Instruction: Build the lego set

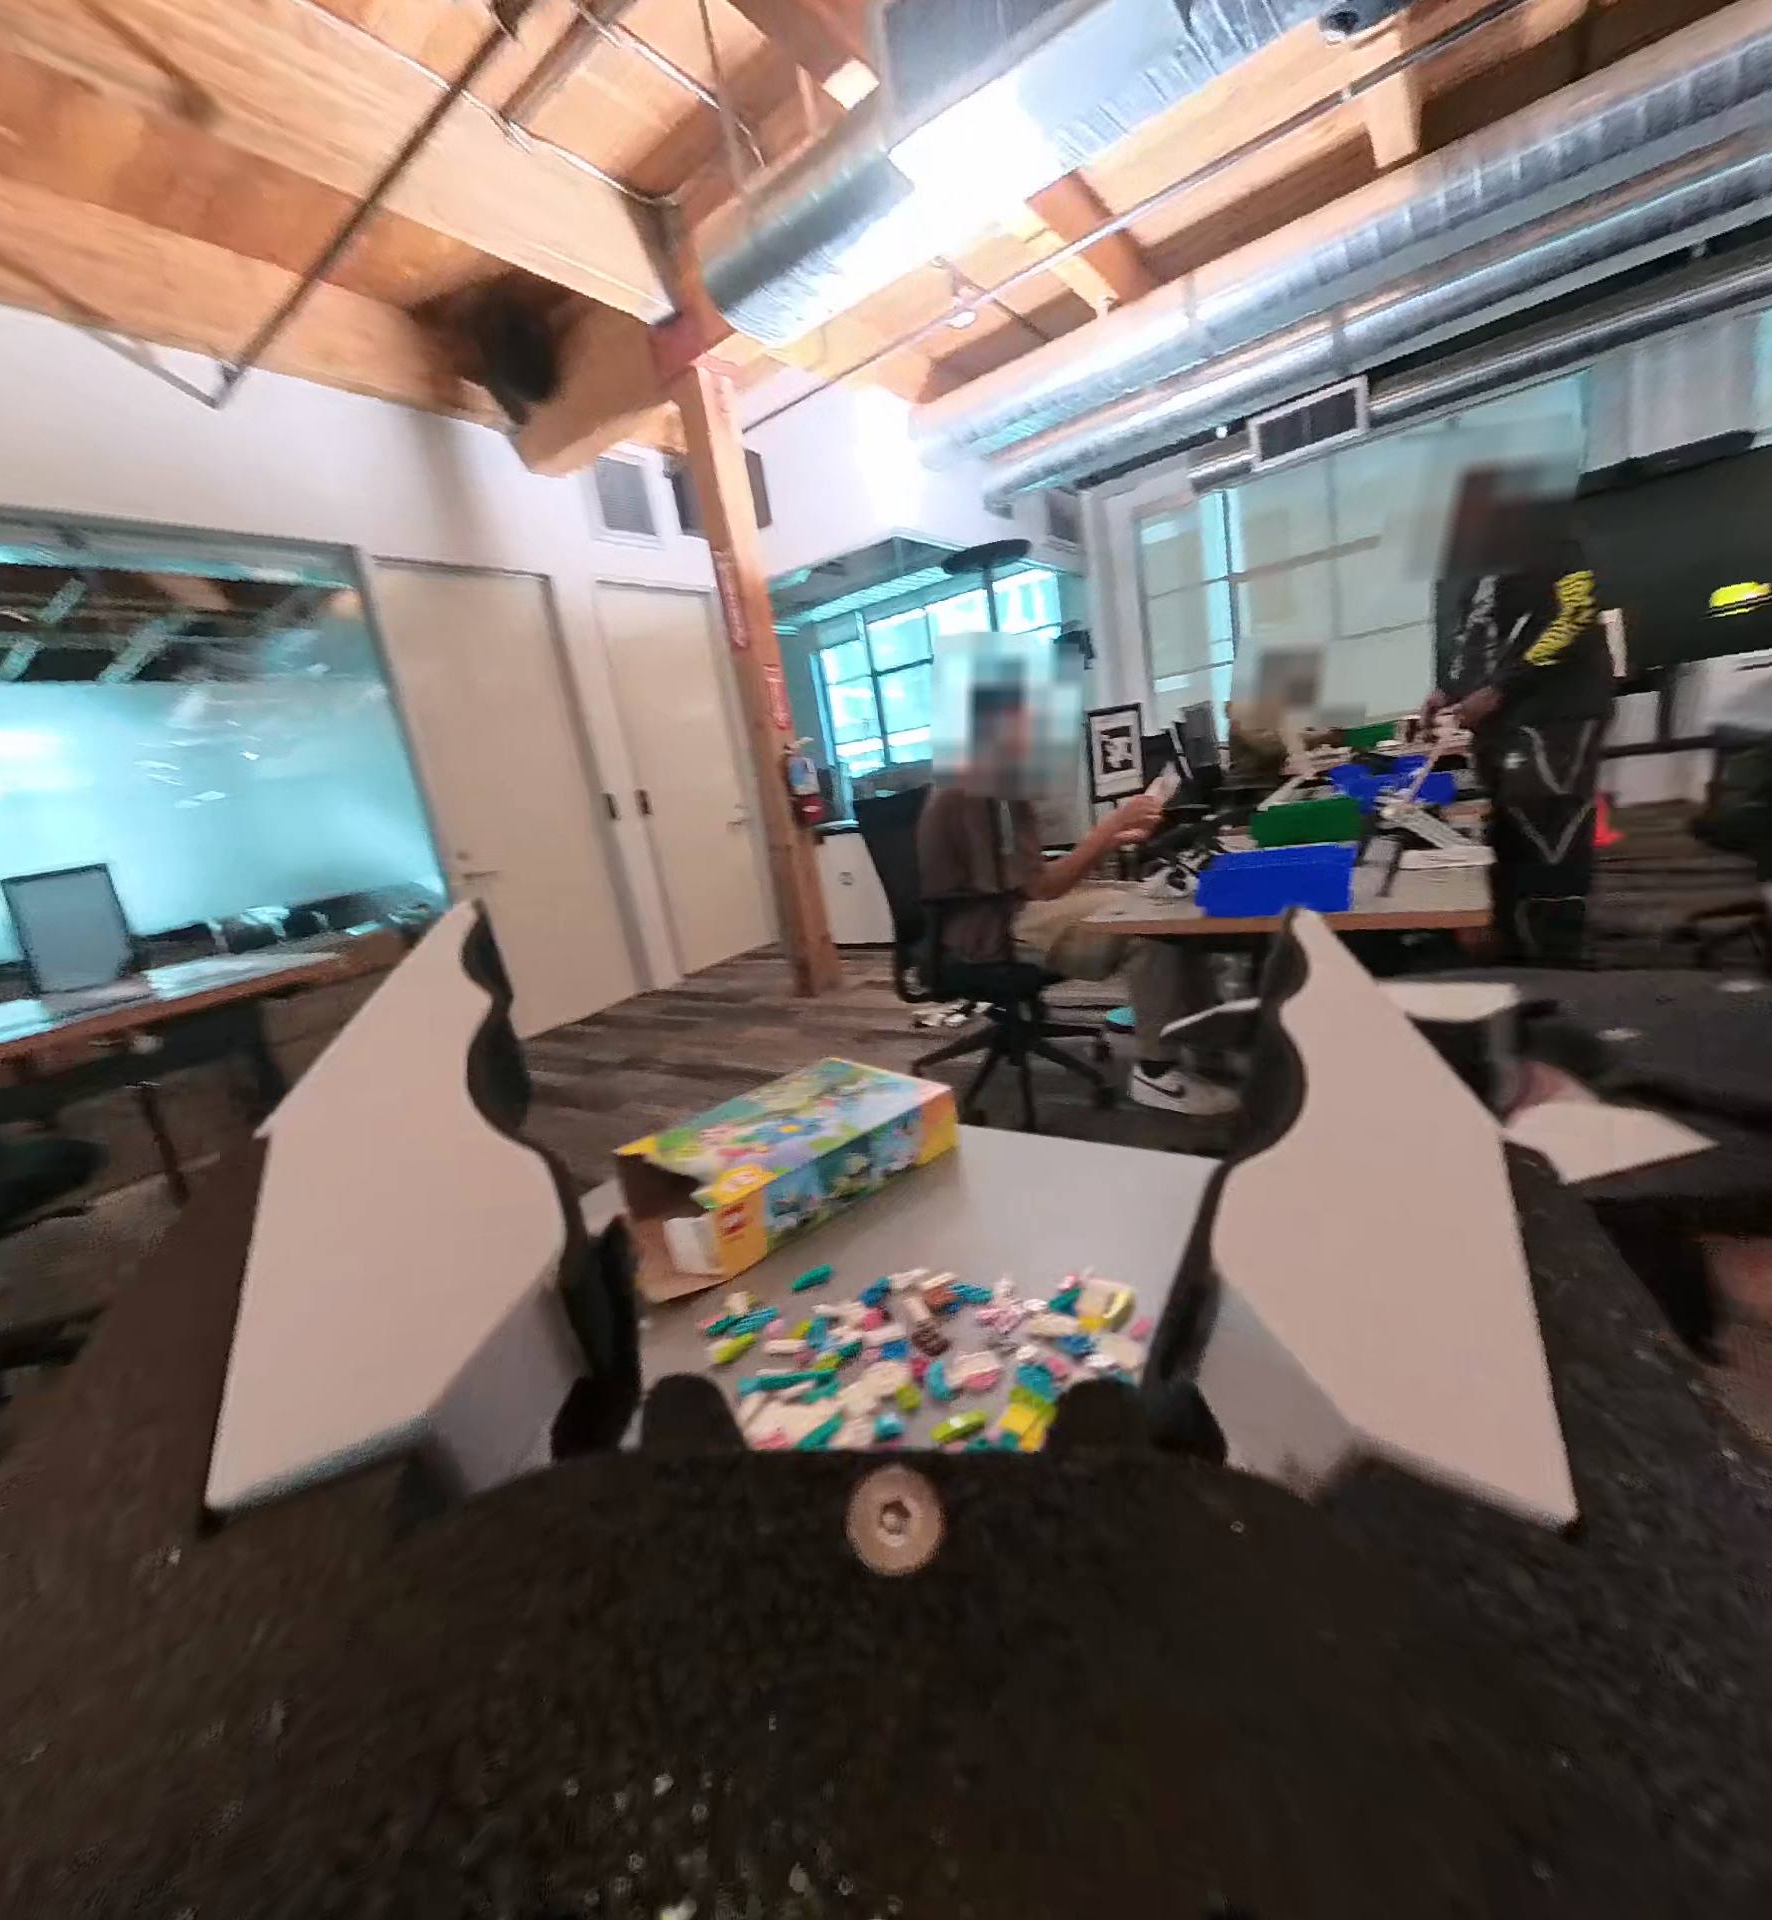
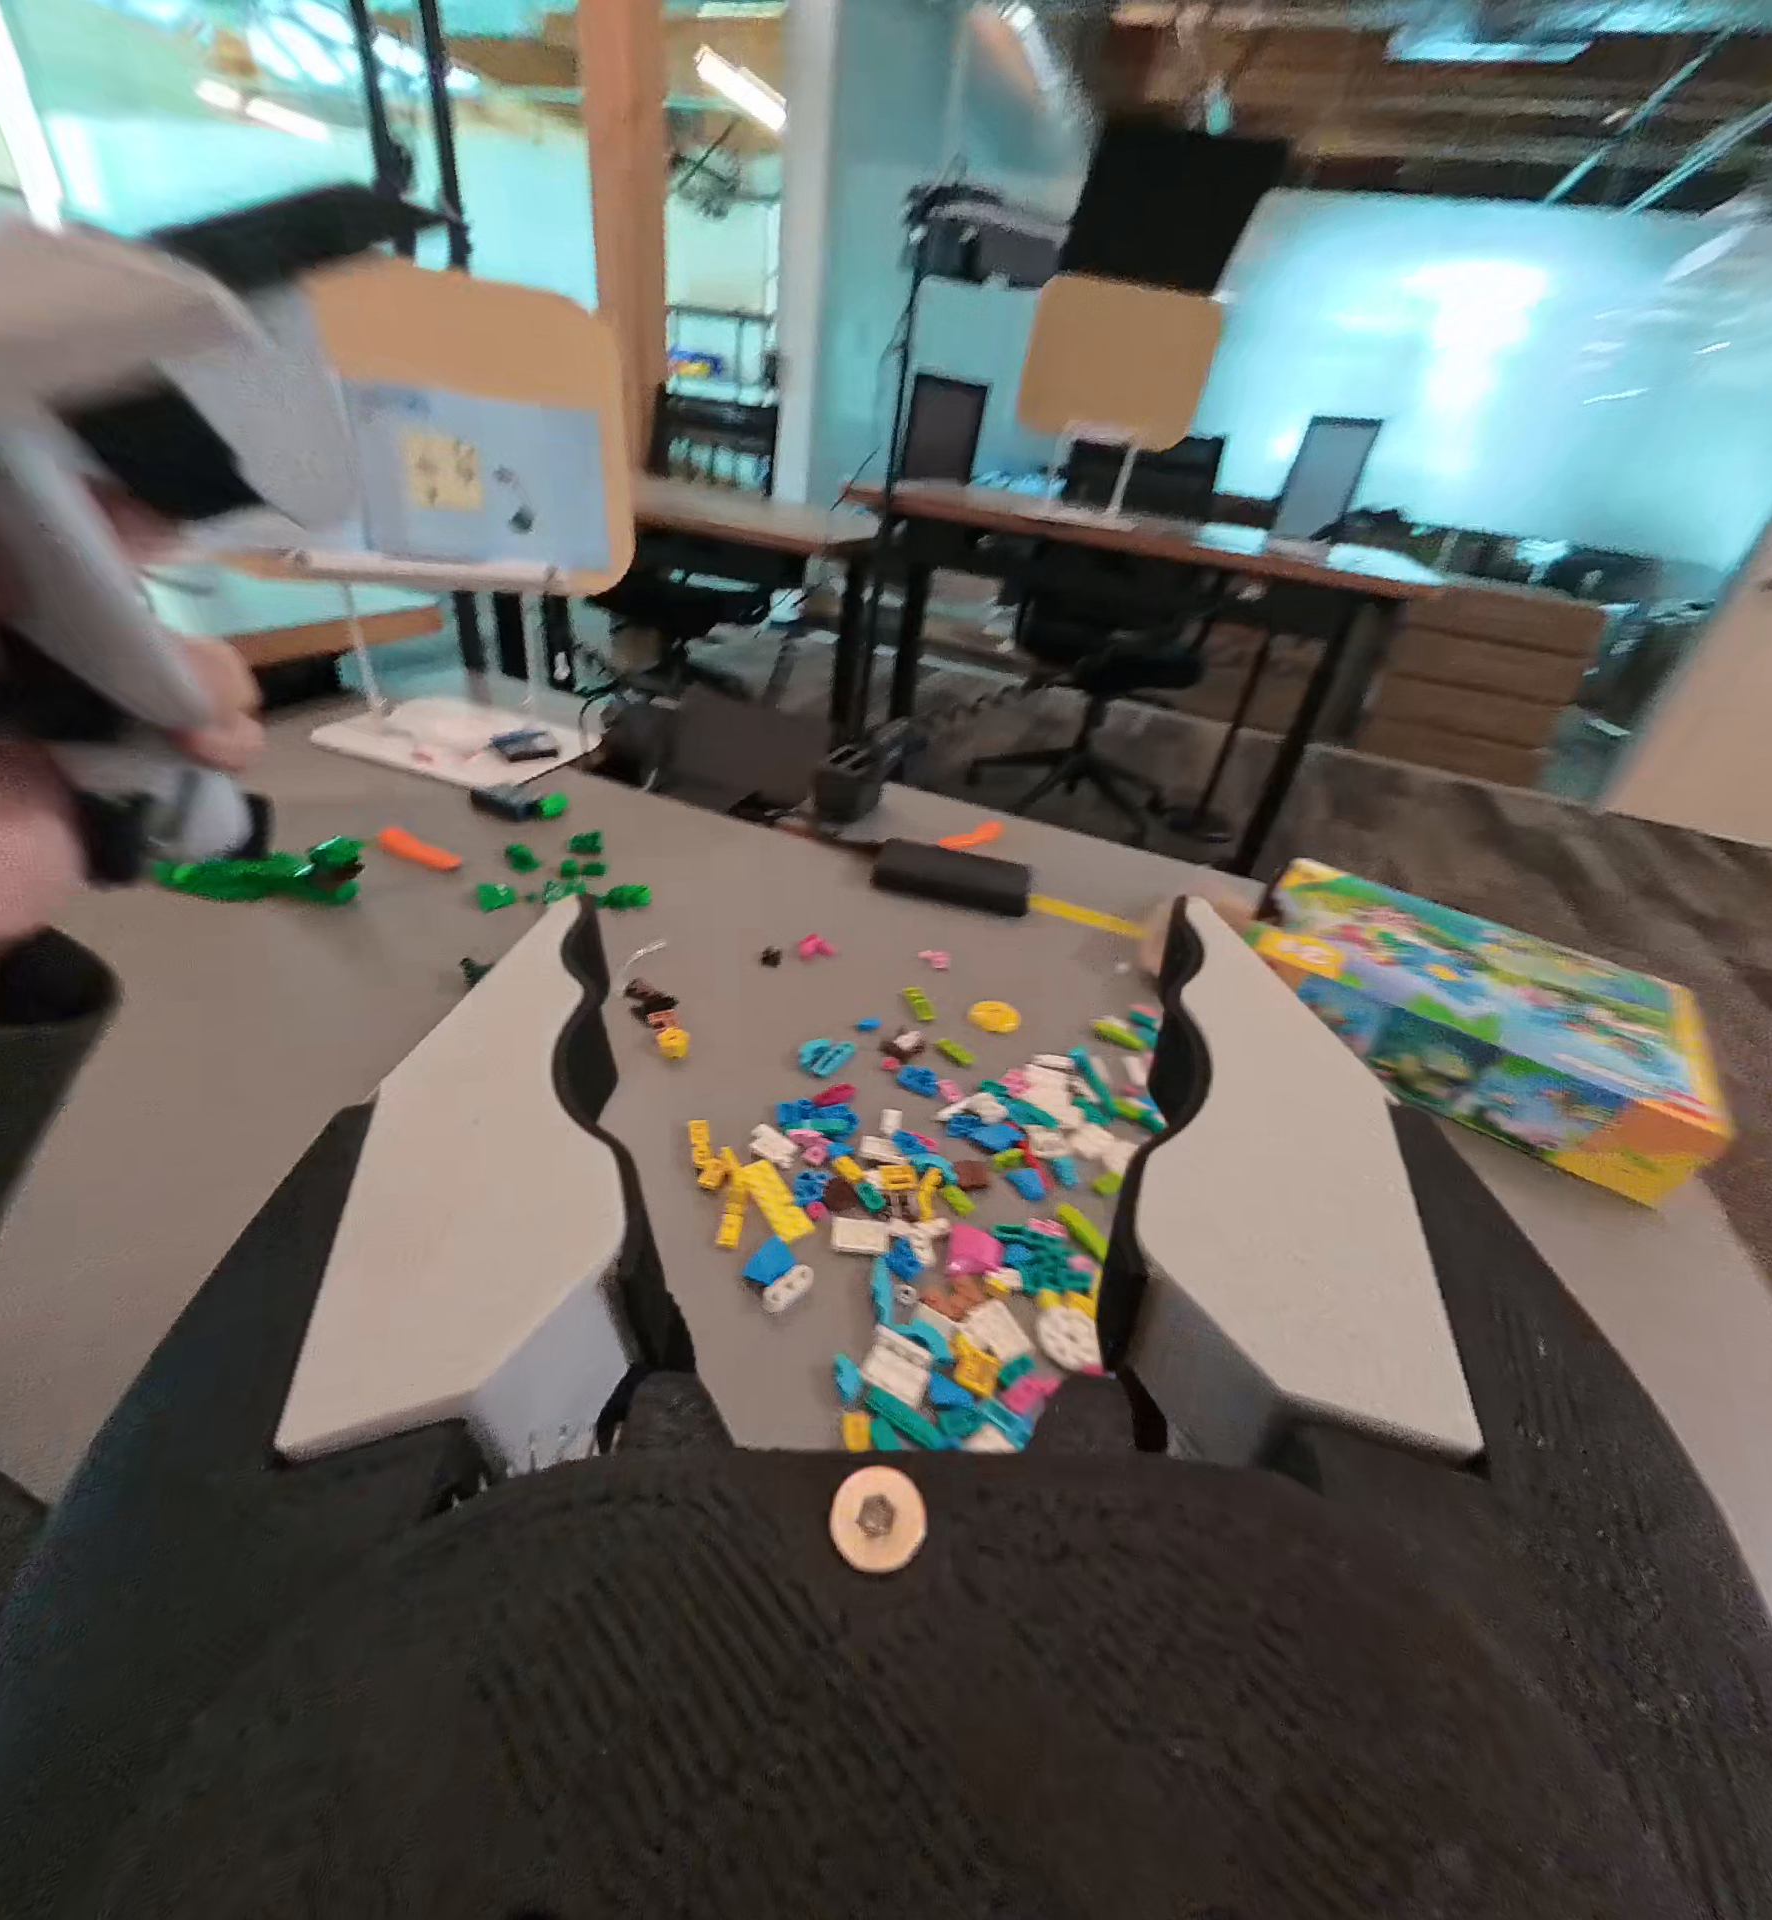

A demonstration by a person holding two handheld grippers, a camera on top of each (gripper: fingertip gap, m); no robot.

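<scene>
Both my left tongs [image 1: 887, 1039] and right tongs [image 2: 882, 1029] hung released, grasping nothing. The bricks [image 2: 949, 1195] lay loose mid-desk [image 2: 269, 1039], the box [image 2: 1495, 1029] at its right edge; building hadn't started.

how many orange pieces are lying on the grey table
2: one orange piece lies left, near the green pieces; the other orange piece lies behind the black block. The pile may hide more.

Grey-fingered black tongs [image 2: 882, 925], silver screws

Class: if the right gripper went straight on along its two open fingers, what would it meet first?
Probably the loose heap of small multicoloured plastic bricks on the grey table: the right gripper points down at them, fingers apart, empty. Depth is unclear, so which brick is uncertain.
</scene>
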